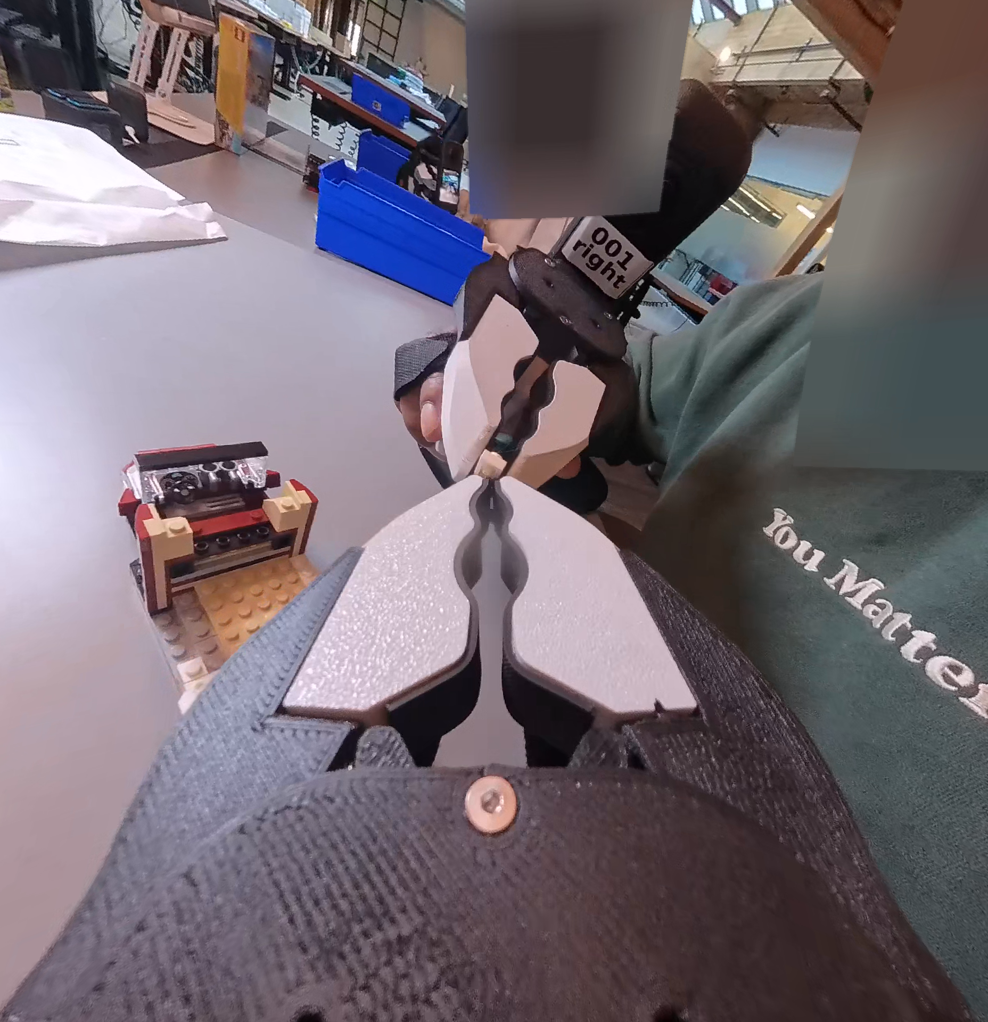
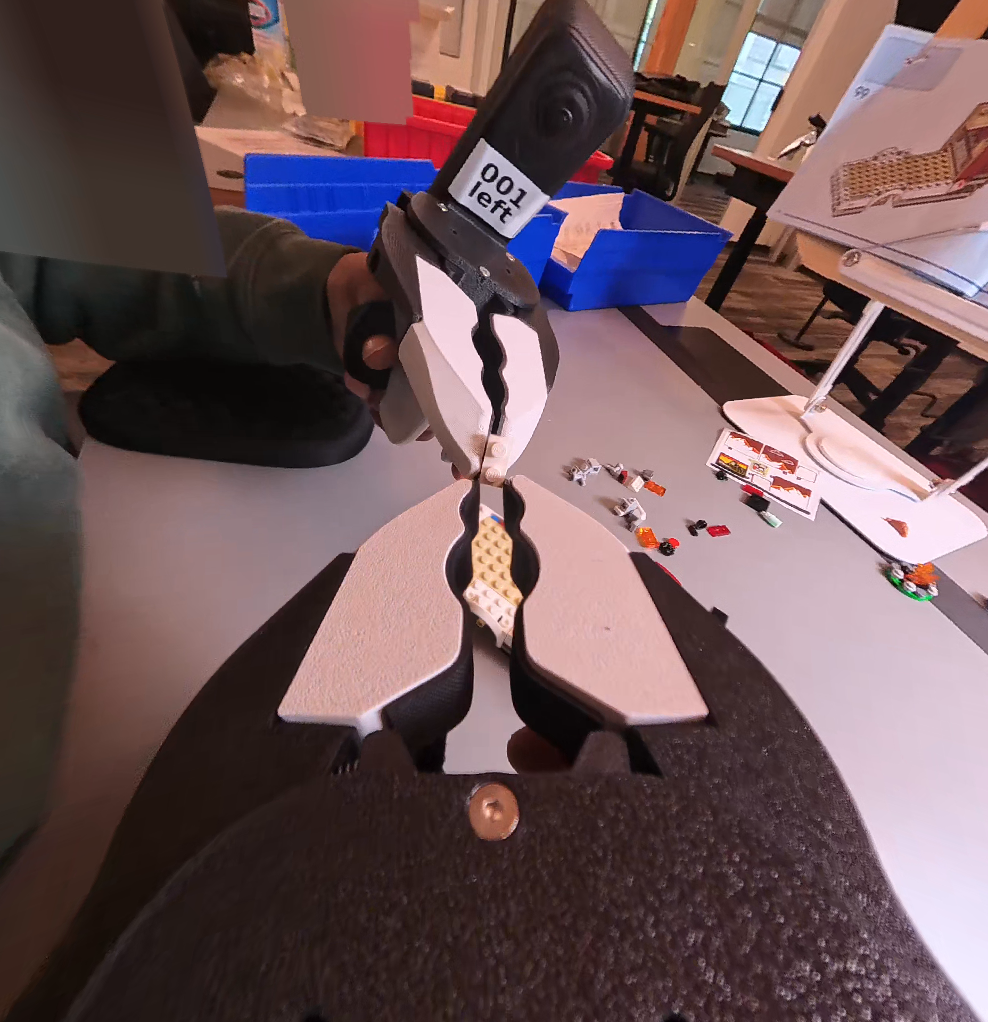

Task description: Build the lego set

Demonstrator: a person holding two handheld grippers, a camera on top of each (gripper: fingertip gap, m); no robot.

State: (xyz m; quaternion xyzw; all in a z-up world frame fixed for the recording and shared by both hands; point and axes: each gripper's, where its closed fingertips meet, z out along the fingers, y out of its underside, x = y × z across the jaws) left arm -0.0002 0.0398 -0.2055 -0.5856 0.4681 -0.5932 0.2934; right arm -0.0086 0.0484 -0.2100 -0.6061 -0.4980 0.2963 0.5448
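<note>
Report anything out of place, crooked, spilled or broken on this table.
Nothing looks broken or spilled. Small loose pieces lie scattered on the grey table near the sticker sheet, as expected mid-build. The half-built model sits flat. Both grippers meet tip to tip around a small white brick, held above the table.

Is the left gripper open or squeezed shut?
Shut. The left gripper pinches a small white brick between its tips, with the two jaws nearly touching along their length.

Blue bins (image 1: pixel 392 221) stand at the grey bench's (image 1: pixel 149 359) far edge, near a crumpled white paper bag (image 1: pixel 66 182). A white stand (image 2: pixel 846 442) holds an open booklet (image 2: pixel 912 138).
</note>
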